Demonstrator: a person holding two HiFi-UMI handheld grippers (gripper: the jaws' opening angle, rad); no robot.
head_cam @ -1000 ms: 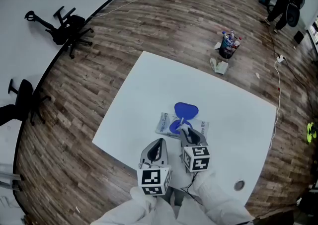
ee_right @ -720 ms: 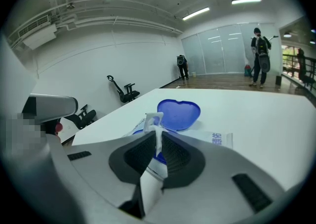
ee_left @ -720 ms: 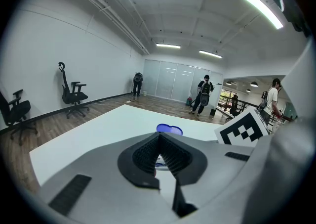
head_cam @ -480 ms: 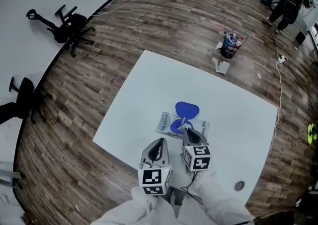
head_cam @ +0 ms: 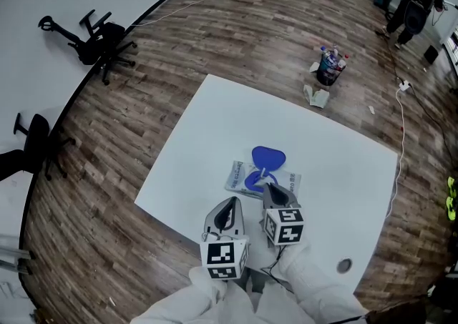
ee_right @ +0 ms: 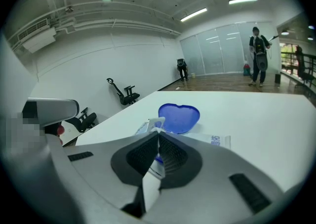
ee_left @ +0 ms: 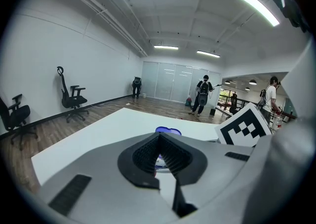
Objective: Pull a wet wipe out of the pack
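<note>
The wet wipe pack (head_cam: 240, 172) lies flat on the white table (head_cam: 215, 129), its blue lid (head_cam: 269, 157) flipped open on the far side. My right gripper (head_cam: 266, 188) is at the pack's opening. In the right gripper view, the right gripper (ee_right: 158, 136) has just been closing and is now shut on a white wipe (ee_right: 157, 123) that sticks up in front of the blue lid (ee_right: 178, 116). The pack (ee_right: 217, 140) shows beyond it. My left gripper (head_cam: 230, 204) hovers nearer me, beside the pack. In the left gripper view, the left gripper (ee_left: 159, 136) is shut and holds nothing.
A small dark round thing (head_cam: 344, 266) sits near the table's front right corner. On the wooden floor stand a bucket of bottles (head_cam: 329, 65) and two office chairs (head_cam: 96, 36) (head_cam: 32, 144). A person (head_cam: 415, 1) stands at the far right.
The right gripper's jaws have closed over the pack's opening. Both hands stay about where they were. The left gripper looks the same.
</note>
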